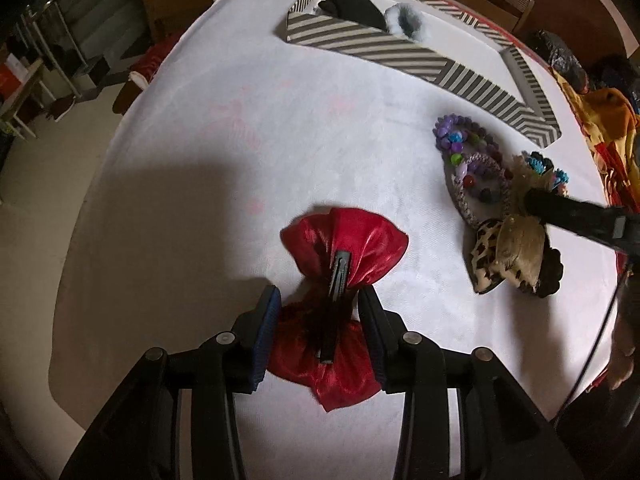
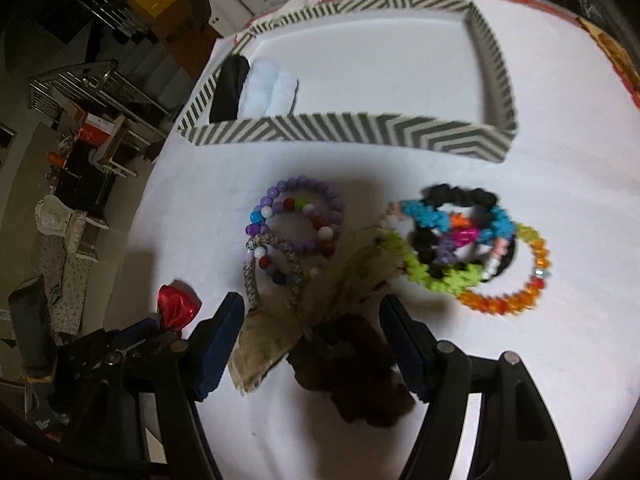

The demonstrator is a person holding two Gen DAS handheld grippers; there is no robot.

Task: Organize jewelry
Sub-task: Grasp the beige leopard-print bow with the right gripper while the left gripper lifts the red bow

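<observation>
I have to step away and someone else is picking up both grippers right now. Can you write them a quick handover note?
Left gripper: open, jaws either side of the red satin bow clip on the white cloth, pads not pressing.
Right gripper: open, over the beige bow and a dark brown fuzzy piece; nothing gripped.
Striped tray: holds only a black item and a pale blue fluffy one at its left end.
Still on the cloth: purple bead bracelets, a tangle of scrunchies, an orange bead bracelet.
Left to do: move both bows and the rest into the tray.
</observation>
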